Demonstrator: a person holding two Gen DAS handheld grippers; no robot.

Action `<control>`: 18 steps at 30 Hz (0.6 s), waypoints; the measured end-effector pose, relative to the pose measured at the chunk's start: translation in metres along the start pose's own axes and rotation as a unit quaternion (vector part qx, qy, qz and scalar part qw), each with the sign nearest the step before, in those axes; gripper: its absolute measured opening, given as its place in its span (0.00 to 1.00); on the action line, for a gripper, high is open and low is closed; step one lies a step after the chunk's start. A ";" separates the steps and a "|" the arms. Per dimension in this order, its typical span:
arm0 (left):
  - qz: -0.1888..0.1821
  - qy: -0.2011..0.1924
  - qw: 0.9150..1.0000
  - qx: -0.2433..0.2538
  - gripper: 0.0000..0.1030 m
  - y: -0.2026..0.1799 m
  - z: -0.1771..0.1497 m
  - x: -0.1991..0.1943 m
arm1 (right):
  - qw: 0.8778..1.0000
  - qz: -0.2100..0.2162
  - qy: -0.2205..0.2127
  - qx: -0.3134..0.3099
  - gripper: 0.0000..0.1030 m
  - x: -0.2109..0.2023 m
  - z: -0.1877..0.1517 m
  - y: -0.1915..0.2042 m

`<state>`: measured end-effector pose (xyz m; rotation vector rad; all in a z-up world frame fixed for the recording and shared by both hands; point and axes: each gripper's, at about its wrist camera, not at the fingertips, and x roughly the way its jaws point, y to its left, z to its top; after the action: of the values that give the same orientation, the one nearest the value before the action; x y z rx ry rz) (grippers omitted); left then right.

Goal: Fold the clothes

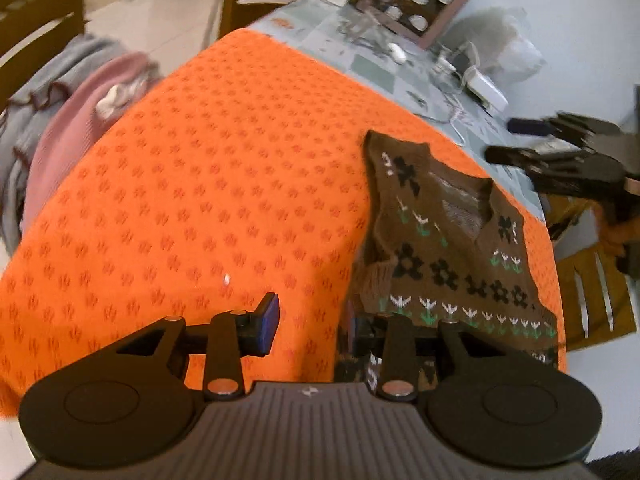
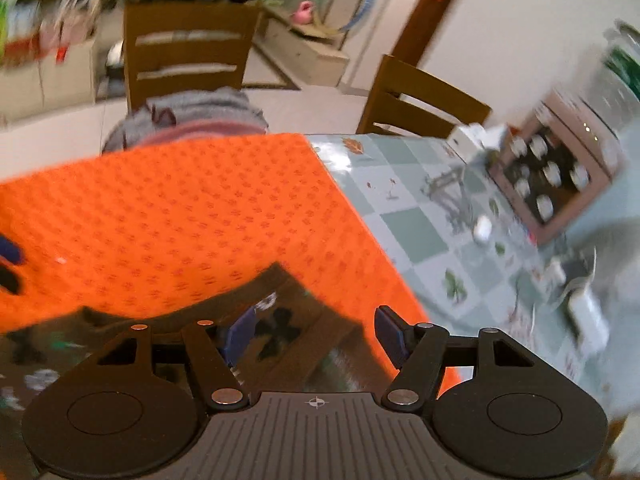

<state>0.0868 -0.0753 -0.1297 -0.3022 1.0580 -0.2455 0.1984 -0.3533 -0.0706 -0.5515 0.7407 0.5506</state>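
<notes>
A brown knitted vest with black flowers and white tulips lies flat on the right part of an orange patterned cloth. My left gripper stands open at the vest's near left edge; its left pad is over bare orange cloth and its right finger sits blurred at the vest's hem. In the right wrist view a corner of the vest lies under my right gripper, which is open with the pads apart from the knit. The right gripper also shows blurred beyond the vest's far edge.
The orange cloth covers part of a table with a green checked tablecloth. A box of small cups, cables and a white adapter lie at the far side. Grey and pink clothes are piled on a wooden chair.
</notes>
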 end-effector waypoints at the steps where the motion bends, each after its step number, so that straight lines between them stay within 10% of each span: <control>1: -0.002 0.002 1.000 0.008 0.40 0.000 0.003 0.002 | 1.000 0.001 0.000 0.018 0.67 -0.010 -0.006 -0.002; 10: -0.057 0.037 0.995 0.067 0.39 -0.011 0.030 0.043 | 0.986 -0.040 0.023 0.162 0.67 -0.070 -0.081 -0.004; 18: -0.047 0.067 0.993 0.088 0.26 -0.032 0.029 0.076 | 0.947 -0.084 0.070 0.301 0.57 -0.090 -0.174 -0.001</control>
<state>0.1469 -0.1276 -0.1669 -0.1789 1.1468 -0.4455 0.0624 -0.4882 -0.1106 -0.0792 0.9368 0.1081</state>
